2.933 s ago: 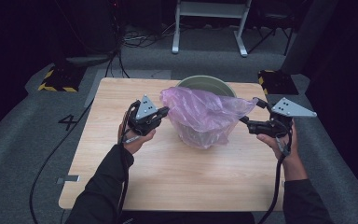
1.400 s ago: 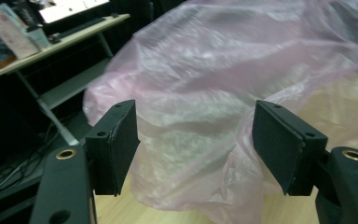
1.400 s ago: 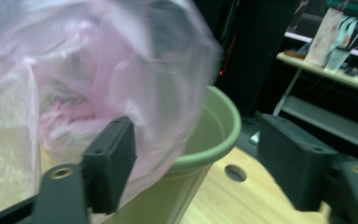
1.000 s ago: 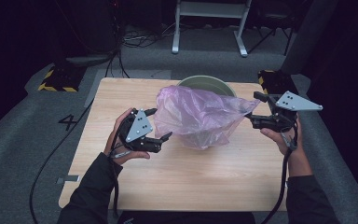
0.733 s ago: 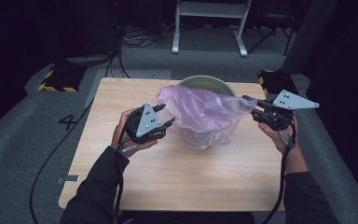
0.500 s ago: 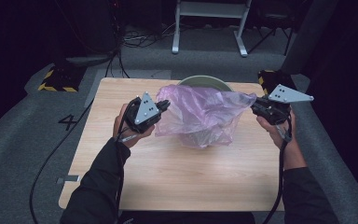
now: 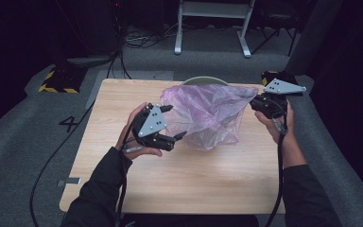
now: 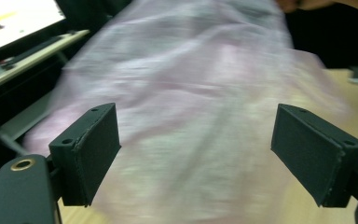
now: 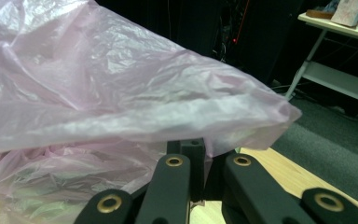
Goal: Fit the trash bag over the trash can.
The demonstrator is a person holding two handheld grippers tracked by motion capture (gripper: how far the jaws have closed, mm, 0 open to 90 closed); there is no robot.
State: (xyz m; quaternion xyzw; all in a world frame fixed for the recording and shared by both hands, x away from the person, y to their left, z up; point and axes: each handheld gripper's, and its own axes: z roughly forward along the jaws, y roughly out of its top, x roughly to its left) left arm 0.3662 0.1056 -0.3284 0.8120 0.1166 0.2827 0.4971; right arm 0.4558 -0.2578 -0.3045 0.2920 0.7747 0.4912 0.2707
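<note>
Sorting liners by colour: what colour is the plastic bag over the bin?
Pale, see-through pink-purple; the bag shows best in the right gripper view.

My pink plastic bag point(image 7: 208, 113) drapes the grey-green bowl point(image 7: 205, 81) at table point(image 7: 179, 184) centre; the left gripper point(image 7: 172, 124) sits at nine o'clock, the right gripper point(image 7: 254, 102) at three.

High view looking down over the table point(image 7: 179, 189), tongs views close, all sharing the pink bag point(image 7: 208, 111).

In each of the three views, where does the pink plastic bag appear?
High view: the pink plastic bag lies at table centre, draped over a bowl.
Left gripper view: it lies ahead, between the open tongs.
Right gripper view: upper left, its edge pinched in the tongs.
Shared landmark: the wooden table.
</note>
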